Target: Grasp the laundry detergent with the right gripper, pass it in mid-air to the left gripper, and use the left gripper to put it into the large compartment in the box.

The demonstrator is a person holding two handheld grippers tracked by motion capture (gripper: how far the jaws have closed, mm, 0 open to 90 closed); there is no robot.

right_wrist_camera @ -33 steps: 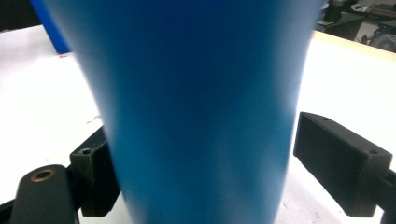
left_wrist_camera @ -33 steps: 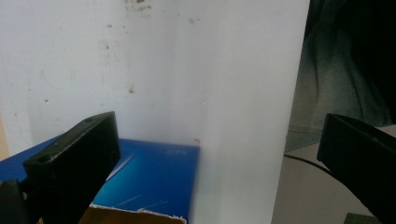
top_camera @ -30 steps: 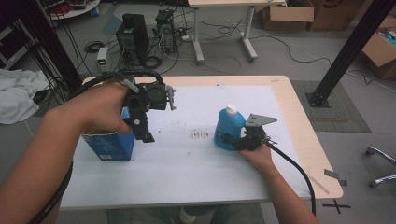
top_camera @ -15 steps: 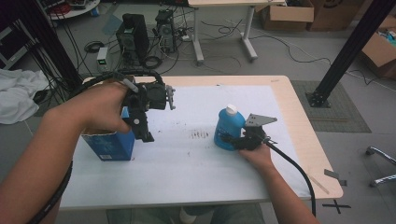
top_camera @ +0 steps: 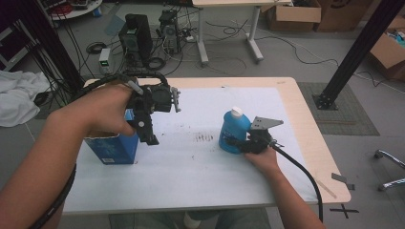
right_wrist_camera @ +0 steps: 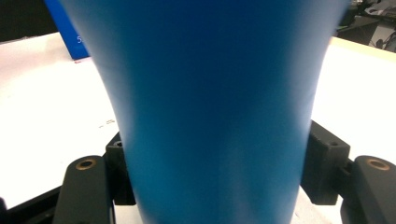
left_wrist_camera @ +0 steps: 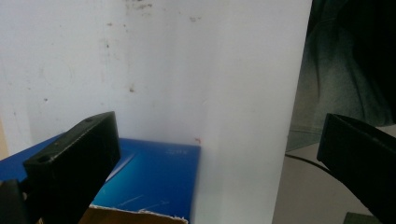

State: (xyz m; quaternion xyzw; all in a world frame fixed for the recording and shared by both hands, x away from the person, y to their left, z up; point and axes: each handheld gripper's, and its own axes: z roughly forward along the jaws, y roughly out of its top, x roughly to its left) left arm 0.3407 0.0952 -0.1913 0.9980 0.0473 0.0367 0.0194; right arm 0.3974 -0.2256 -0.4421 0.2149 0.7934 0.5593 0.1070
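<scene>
A blue bottle (top_camera: 232, 131) with a white cap stands upright on the white mat, right of centre. My right gripper (top_camera: 234, 143) reaches it from the right, low on its body. Its jaws have just been closing, and in the right gripper view the bottle (right_wrist_camera: 210, 116) sits between both pads, touching them, so my right gripper (right_wrist_camera: 219, 149) is shut on it. A blue carton (top_camera: 112, 150) with an open top stands at the left. My left gripper (top_camera: 148, 136) hangs over the carton's right side, pointing down. Its jaws (left_wrist_camera: 215, 135) stand wide open above the carton (left_wrist_camera: 154, 177), holding nothing.
The white mat (top_camera: 200, 171) covers most of the wooden table (top_camera: 310, 129); faint dark marks (top_camera: 205, 138) lie at its middle. A black cable (top_camera: 301, 171) trails from the right gripper toward the front edge. Computer cases, cables and a black post stand on the floor beyond.
</scene>
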